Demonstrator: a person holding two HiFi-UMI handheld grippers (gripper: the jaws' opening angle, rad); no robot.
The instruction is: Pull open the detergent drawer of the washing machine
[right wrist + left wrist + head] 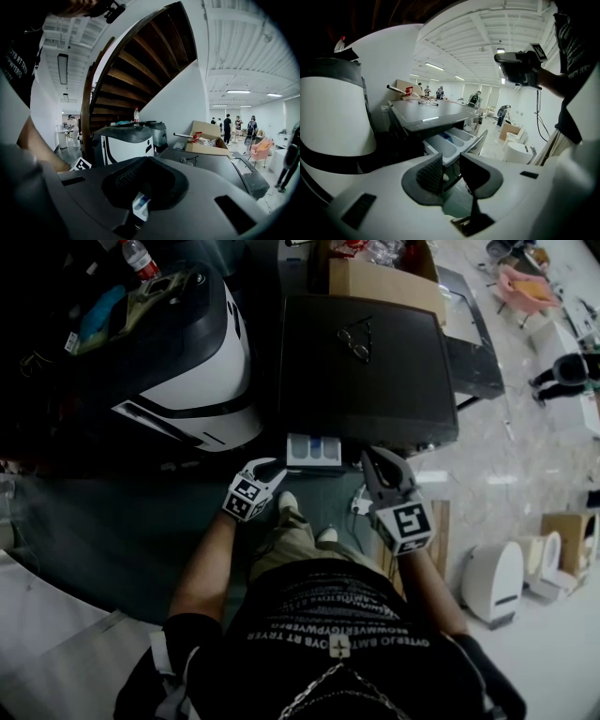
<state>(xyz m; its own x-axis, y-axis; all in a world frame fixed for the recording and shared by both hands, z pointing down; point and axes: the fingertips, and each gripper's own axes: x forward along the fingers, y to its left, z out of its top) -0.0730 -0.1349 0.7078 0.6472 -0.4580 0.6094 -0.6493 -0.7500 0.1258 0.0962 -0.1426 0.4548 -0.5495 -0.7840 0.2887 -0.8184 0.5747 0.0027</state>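
Left gripper (272, 468) jaws are wide apart, nothing clamped. Pads sit just short of the detergent drawer (314, 450) front, low and to its left. In the left gripper view the gap frames only floor, with the drawer (452, 140) just above and beyond the tips. No contact that I can confirm.

Right gripper (377, 459) is fully closed and empty. It's parked at the front edge of the washing machine (366, 371), right of the drawer. My read is that it's just kept clear, since the pull needs one hand.

Drawer is already out of the front at the top-left corner. White compartments with a blue insert are exposed, so it looks open or nearly so. Can't tell if it's at full travel.

Eyeglasses (356, 338) and a cardboard box (375, 282) on the lid are well back, so no interference. Left jaws approach from below and the side, probably because the drawer's front lip is the only grab point.
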